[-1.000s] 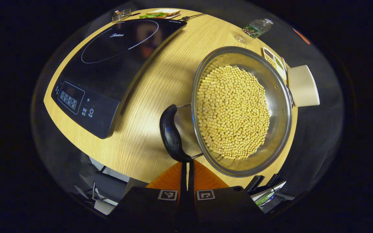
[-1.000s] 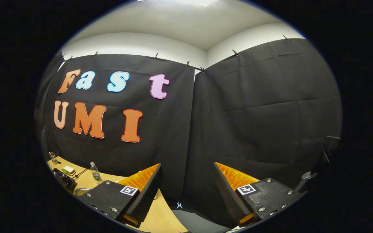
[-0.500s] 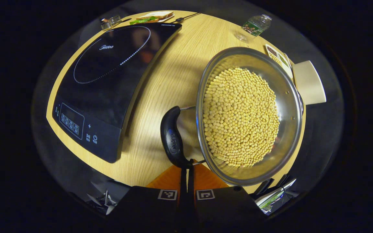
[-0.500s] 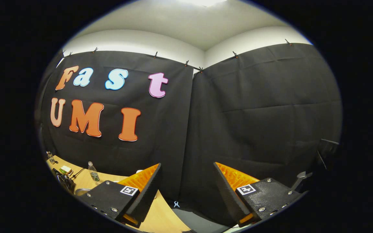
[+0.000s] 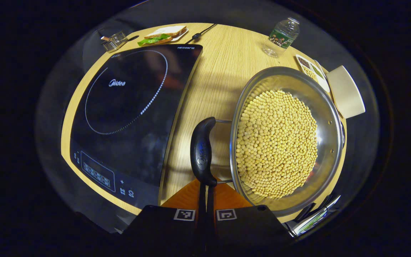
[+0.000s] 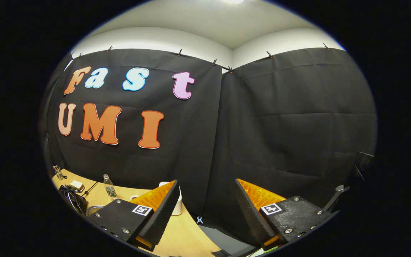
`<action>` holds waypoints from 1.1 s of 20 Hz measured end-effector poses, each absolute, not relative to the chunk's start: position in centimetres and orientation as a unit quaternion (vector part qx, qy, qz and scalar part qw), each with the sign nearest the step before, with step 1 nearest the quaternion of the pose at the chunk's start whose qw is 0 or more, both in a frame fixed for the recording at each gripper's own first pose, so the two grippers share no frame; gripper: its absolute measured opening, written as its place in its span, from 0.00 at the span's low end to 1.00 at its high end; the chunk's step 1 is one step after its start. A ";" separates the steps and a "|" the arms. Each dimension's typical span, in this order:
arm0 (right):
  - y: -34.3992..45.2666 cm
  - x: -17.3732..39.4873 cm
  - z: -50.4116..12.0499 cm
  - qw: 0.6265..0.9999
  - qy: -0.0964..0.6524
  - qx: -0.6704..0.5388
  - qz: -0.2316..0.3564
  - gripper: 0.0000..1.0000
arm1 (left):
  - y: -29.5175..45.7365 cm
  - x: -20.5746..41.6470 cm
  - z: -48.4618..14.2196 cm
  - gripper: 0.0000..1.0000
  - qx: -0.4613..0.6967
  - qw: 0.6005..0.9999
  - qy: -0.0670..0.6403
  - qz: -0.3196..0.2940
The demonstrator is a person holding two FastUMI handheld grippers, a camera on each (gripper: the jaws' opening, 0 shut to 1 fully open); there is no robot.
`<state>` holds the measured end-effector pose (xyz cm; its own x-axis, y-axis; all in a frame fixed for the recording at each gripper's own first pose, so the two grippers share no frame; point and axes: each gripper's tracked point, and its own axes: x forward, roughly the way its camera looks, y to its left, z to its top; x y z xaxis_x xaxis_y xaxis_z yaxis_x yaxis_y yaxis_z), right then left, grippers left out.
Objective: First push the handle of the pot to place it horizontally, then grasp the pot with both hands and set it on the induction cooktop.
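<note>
Your left gripper [image 5: 206, 191] has its orange fingers pressed together with nothing between them, and their tips sit right at the near end of the pot's black handle [image 5: 201, 151], so treat it as a pusher, not a clamp. The pot [image 5: 285, 141], heaped with yellow beans, lies just ahead and to the right of that gripper on the wooden table [image 5: 216, 75]; the induction cooktop [image 5: 130, 114] lies ahead and to the left, close beside the handle but not touching it. For the push, my judgement is that you should keep the closed tips low against the handle's end and sweep steadily, letting the pot turn on its base instead of sliding, since a jerk could spill beans or knock the handle into the cooktop's edge. Your right gripper [image 6: 205, 210] is spread wide with nothing held, aimed at the booth wall, with the table corner low to its left; bring it down toward the pot's far rim once the handle is placed. As for writing, the cooktop glass reads "Midea" inside the ring and "HEGON" at its far corner; the handle's embossed mark and the water bottle [image 5: 281, 37] label are too small to make out.
</note>
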<state>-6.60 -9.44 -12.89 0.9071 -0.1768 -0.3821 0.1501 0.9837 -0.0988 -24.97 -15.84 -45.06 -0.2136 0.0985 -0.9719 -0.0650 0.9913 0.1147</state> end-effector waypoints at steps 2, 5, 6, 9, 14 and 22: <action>-8.7 -6.5 -13.1 0.974 0.206 -0.031 -0.083 0.95 | -15.3 -24.0 -45.7 0.08 0.027 0.636 0.769 0.055; -8.0 -6.6 -13.5 0.972 0.215 -0.034 -0.086 0.95 | -14.6 -22.1 -46.4 0.08 0.046 0.654 0.754 0.046; -7.8 -6.7 -13.6 0.972 0.217 -0.036 -0.087 0.95 | -14.4 -21.5 -46.8 0.08 0.054 0.659 0.749 0.040; -7.4 -6.8 -14.0 0.969 0.227 -0.039 -0.092 0.95 | -13.8 -19.8 -46.9 0.08 0.071 0.675 0.734 0.020; -6.2 -6.6 -14.9 0.966 0.240 -0.041 -0.088 0.95 | -12.4 -16.0 -45.6 0.08 0.083 0.696 0.713 -0.010; -2.5 -5.3 -17.2 0.963 0.263 -0.039 -0.052 0.95 | -14.0 -14.8 -46.2 0.08 0.080 0.705 0.704 -0.037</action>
